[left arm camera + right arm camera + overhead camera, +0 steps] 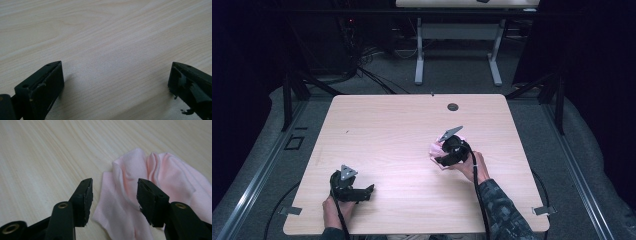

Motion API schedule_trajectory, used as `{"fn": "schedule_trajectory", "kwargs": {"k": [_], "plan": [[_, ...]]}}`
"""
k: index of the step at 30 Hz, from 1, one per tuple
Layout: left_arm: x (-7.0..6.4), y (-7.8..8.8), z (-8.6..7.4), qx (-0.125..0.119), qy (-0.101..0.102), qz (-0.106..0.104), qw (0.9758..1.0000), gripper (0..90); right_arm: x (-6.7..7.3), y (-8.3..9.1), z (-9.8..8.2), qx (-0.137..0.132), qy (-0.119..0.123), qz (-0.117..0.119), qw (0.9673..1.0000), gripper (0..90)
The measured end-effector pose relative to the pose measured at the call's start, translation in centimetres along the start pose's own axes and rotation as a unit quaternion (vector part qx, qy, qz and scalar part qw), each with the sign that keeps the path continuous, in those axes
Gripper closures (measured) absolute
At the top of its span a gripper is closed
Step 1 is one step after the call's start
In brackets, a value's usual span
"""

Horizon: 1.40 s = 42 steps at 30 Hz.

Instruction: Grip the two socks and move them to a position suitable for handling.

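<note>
Right gripper (113,192) jaws part-spread, pink cloth (160,177) edge between them, unpinched; left gripper (116,82) jaws spread wide over bare table (105,30).

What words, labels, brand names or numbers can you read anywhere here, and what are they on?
None: no readable text.
The pink cloth is plain, with no tag or print in sight.
The wooden table bears no lettering.
Both grippers, left and right, carry no legible markings.

Right gripper (443,151) hides most of the pink cloth (434,148) from above.
</note>
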<state>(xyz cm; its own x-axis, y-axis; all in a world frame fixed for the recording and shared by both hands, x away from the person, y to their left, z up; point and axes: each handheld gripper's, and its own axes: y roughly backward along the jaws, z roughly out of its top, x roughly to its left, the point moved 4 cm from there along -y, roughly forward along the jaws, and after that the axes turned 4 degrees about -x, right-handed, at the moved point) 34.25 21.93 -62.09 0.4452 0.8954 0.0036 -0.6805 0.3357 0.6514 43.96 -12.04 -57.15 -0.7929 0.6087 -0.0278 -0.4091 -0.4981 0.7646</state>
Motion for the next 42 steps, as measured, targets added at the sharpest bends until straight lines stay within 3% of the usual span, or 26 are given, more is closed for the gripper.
{"fn": "schedule_trajectory", "kwargs": {"k": [7,11,12,13,14,17,21,35,42], "plan": [[0.0,0.0,0.0,-0.001,0.000,0.001,1.0000,0.3,-0.4,-1.7,-0.8,0.033,-0.017,-0.003,0.9993,59.6],[0.0,0.0,0.0,-0.001,0.001,0.001,1.0000,0.3,-0.5,-1.9,-1.1,0.029,-0.034,0.008,0.9989,66.5],[0.0,0.0,0.0,-0.001,0.001,0.001,1.0000,0.3,-0.6,-2.0,-1.2,0.019,-0.048,0.012,0.9986,73.8],[0.0,0.0,0.0,-0.001,0.001,0.001,1.0000,0.3,-0.6,-2.0,-1.2,0.019,-0.048,0.012,0.9986,73.8],[0.0,0.0,0.0,-0.001,0.001,0.002,1.0000,0.3,-0.9,-2.0,-1.4,0.009,-0.051,0.014,0.9986,80.8],[0.0,0.0,0.0,-0.001,0.001,0.002,1.0000,0.3,-1.1,-2.0,-1.5,0.004,-0.059,0.020,0.9980,82.7],[0.0,0.0,0.0,0.001,0.001,0.002,1.0000,0.3,-0.7,-1.8,-1.5,0.000,-0.055,0.004,0.9985,84.3],[0.0,0.0,0.0,0.000,0.001,0.002,1.0000,0.3,0.8,2.6,-0.7,-0.057,-0.057,0.024,0.9964,83.8],[0.0,0.0,0.0,0.000,0.002,0.003,1.0000,0.3,2.3,5.3,-0.6,-0.089,-0.048,0.033,0.9943,83.5]]}}
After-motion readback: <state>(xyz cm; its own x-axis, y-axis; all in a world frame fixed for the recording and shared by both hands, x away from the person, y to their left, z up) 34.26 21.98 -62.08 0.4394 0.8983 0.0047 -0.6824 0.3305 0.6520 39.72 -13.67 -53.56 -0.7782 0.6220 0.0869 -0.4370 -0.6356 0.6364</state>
